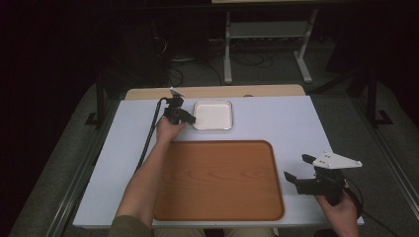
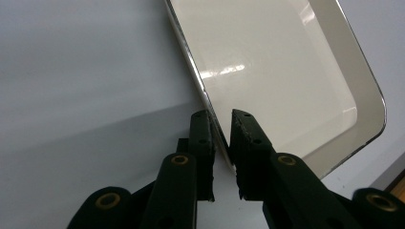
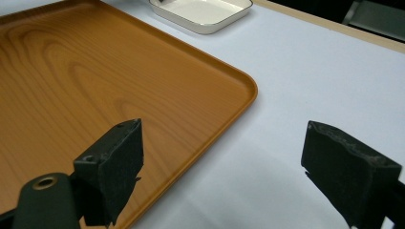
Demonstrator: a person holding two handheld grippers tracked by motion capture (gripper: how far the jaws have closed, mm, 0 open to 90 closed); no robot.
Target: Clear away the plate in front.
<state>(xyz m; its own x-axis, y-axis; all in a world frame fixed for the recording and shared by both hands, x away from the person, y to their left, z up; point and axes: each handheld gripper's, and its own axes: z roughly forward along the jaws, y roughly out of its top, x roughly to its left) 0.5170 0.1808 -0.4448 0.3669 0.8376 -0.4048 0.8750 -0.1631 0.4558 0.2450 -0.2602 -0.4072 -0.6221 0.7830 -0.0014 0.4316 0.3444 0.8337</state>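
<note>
A white square dish [image 1: 213, 114] with a thin dark rim line sits empty at the back of the table, beyond a wooden tray [image 1: 220, 180]. My left gripper [image 1: 190, 117] is at the dish's left rim. In the left gripper view its jaws [image 2: 220, 117] are shut on that rim, one inside the dish [image 2: 277, 71] and one outside. My right gripper [image 1: 297, 167] is held open just right of the tray's right edge. In the right gripper view its jaws [image 3: 222, 138] stand wide apart over the tray corner [image 3: 71, 71] and bare table, with the dish [image 3: 203, 12] far off.
The pale table top [image 1: 276, 118] has a wooden strip along its far edge. The tray holds nothing. Dark floor, cables and a white metal frame [image 1: 267, 44] lie beyond the table.
</note>
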